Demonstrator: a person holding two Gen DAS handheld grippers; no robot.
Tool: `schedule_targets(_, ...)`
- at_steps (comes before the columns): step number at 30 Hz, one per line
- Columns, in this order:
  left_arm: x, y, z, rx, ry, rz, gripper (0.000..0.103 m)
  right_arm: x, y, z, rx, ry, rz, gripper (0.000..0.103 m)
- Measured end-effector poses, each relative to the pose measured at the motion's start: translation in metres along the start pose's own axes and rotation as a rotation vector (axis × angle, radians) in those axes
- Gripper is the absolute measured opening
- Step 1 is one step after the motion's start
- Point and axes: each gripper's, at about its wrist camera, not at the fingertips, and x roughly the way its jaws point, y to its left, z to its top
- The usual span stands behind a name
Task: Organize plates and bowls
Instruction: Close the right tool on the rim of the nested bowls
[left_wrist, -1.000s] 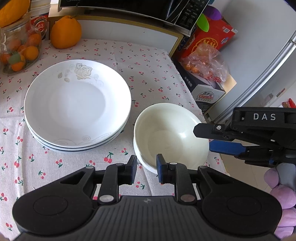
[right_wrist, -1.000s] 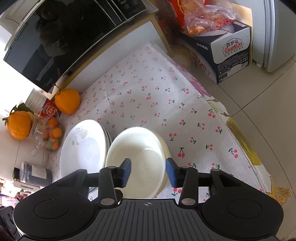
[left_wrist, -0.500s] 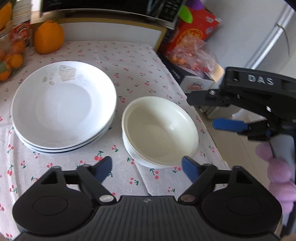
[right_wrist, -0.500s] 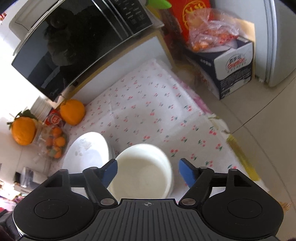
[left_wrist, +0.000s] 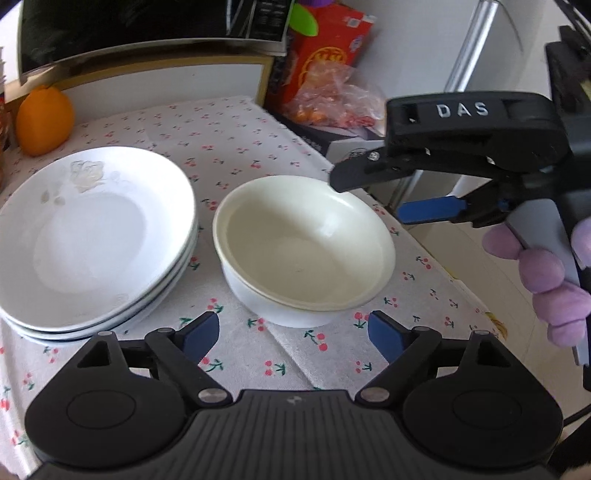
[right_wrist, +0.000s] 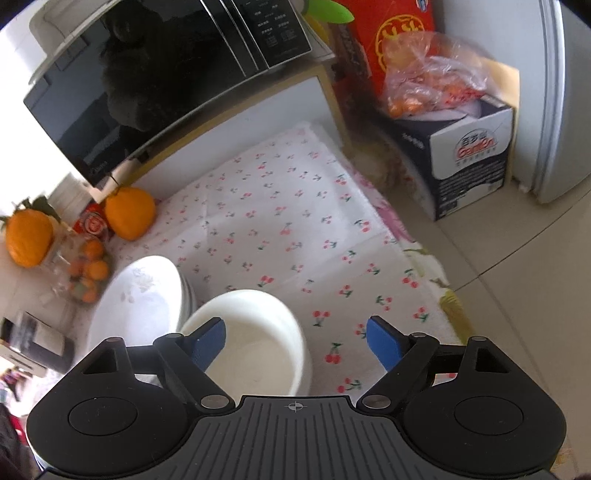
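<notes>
Both tools spread wide, holding nothing.
Your left tool (left_wrist: 293, 332) and right tool (right_wrist: 295, 343) flank the stacked bowls (left_wrist: 304, 245) beside the plates (left_wrist: 92, 236), near the desk (left_wrist: 236, 125) edge.

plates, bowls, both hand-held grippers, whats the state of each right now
plates: stacked, upright, empty, on the tablecloth
bowls: nested, upright, empty, beside the plates, ungripped
left hand-held gripper: open, empty, just short of the bowls
right hand-held gripper: open, empty, above the bowls' rim
</notes>
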Motion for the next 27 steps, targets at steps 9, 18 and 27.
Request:
schedule_targets(9, 0.014, -0.009, -0.003, 0.056, -0.012, 0.008, 0.077, 0.020, -0.005, -0.007, 0.023, 0.065, 0.002, 0.085)
schedule_targets(18, 0.012, -0.012, -0.005, 0.087, -0.024, 0.032, 0.074, 0.031, -0.008, -0.010, 0.055, 0.117, -0.010, 0.082)
schedule_targets(27, 0.012, -0.012, -0.004, 0.083, -0.023, 0.041, 0.069, 0.038, -0.008, -0.013, 0.052, 0.156, -0.024, 0.050)
